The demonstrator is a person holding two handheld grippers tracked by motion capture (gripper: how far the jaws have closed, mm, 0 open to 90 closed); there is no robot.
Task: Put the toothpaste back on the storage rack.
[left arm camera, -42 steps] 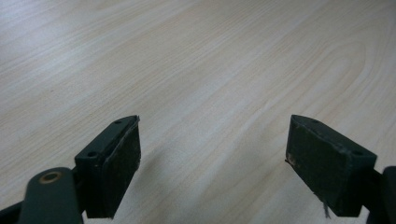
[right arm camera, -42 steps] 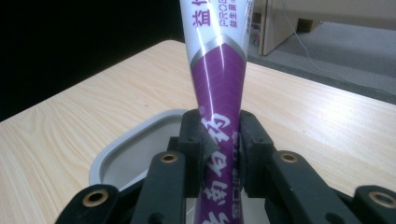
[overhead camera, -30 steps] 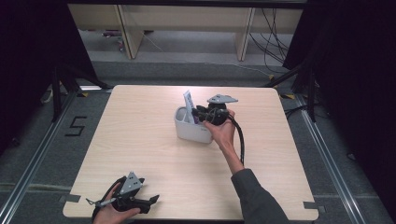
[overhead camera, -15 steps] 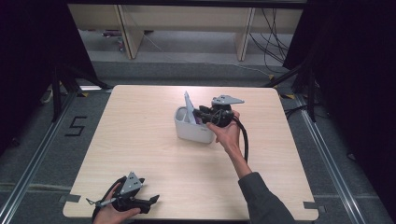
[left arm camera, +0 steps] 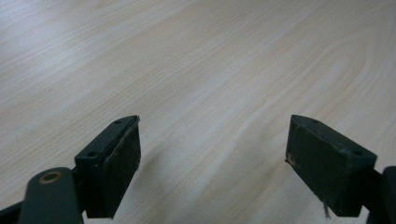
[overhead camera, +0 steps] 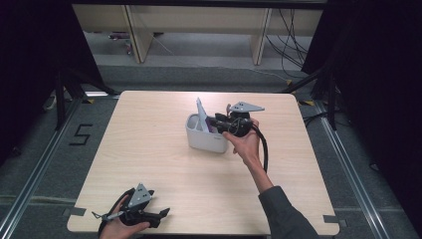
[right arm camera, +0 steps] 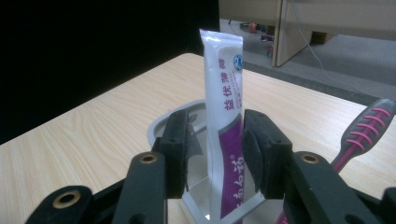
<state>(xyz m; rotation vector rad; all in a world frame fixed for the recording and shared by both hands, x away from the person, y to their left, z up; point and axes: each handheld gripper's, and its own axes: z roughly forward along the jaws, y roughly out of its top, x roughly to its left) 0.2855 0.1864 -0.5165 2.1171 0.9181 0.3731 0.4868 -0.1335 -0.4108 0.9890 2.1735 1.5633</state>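
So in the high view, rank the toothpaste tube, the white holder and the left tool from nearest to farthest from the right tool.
1. Toothpaste tube: standing in the holder, between the jaws of the right tool.
2. White holder: just below and left of that tool, mid-table.
3. Left tool: at the table's near left edge, far from it.

Desk (overhead camera: 149, 149) top mostly bare wood: open passage across whole left half, near edge and far edge. Single obstacle cluster right of centre: white holder (overhead camera: 206, 137) with toothpaste tube (right arm camera: 224, 116) standing upright above its rim, toothbrush (right arm camera: 362, 135) leaning out beside it. Right tongs (overhead camera: 215, 123) over the holder, jaws either side of the tube, narrow gaps visible each side; contact cannot be told. Forearm crosses near-right desk. Left tongs (left arm camera: 212, 163) at near-left corner, jaws spread wide, bare wood between and ahead.
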